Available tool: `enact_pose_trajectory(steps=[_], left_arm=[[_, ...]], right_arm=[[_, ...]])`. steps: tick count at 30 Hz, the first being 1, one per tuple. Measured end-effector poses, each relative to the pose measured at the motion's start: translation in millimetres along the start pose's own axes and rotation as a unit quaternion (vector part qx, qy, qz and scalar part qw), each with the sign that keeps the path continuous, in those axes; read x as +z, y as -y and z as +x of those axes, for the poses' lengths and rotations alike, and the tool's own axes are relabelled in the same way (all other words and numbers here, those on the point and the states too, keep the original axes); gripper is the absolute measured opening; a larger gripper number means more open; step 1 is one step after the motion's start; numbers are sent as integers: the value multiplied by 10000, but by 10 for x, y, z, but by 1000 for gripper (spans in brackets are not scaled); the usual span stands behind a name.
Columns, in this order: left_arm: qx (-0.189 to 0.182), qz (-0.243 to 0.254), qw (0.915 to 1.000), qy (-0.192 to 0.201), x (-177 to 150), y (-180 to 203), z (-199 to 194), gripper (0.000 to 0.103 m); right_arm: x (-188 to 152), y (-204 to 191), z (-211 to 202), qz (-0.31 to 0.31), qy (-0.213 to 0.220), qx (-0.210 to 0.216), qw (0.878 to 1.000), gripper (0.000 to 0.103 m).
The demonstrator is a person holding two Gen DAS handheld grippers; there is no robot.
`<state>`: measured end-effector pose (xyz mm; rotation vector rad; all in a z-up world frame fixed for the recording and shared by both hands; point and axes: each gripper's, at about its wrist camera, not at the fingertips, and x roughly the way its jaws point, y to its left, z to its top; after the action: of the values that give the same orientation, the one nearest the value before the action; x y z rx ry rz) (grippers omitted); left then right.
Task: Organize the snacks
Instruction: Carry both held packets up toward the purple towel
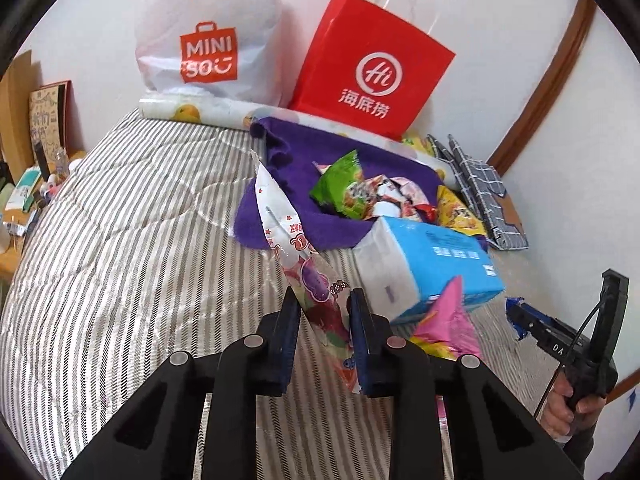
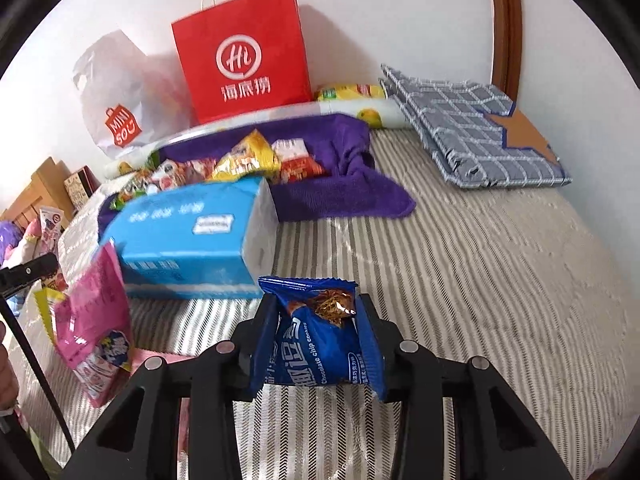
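Now 2 tongs, 1 pkt each: left tongs (image 1: pixel 323 300) w/ jelly pouch (image 1: pixel 298 256), right tongs (image 2: pixel 316 308) w/ cookie pack (image 2: pixel 320 340).

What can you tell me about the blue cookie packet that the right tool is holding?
The glossy blue plastic cookie packet is sealed, with crimped ends and a picture of a chocolate chip cookie near its top. White print reads "Chocolate chip cookies". It stands roughly upright, clamped at both sides by the right tool, lifted clear of the striped bedcover. Nothing else touches it.
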<state>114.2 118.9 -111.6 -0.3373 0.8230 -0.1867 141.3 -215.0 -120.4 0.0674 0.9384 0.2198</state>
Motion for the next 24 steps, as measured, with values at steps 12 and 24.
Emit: enact_pose_trajectory(steps=[12, 24], left_arm=[[-264, 180, 9994, 106, 45, 204, -50, 24], [-413, 238, 9987, 153, 40, 274, -91, 24]], right_arm=[[172, -157, -251, -317, 377, -75, 9988, 38], [262, -294, -353, -278, 584, 88, 9979, 38]])
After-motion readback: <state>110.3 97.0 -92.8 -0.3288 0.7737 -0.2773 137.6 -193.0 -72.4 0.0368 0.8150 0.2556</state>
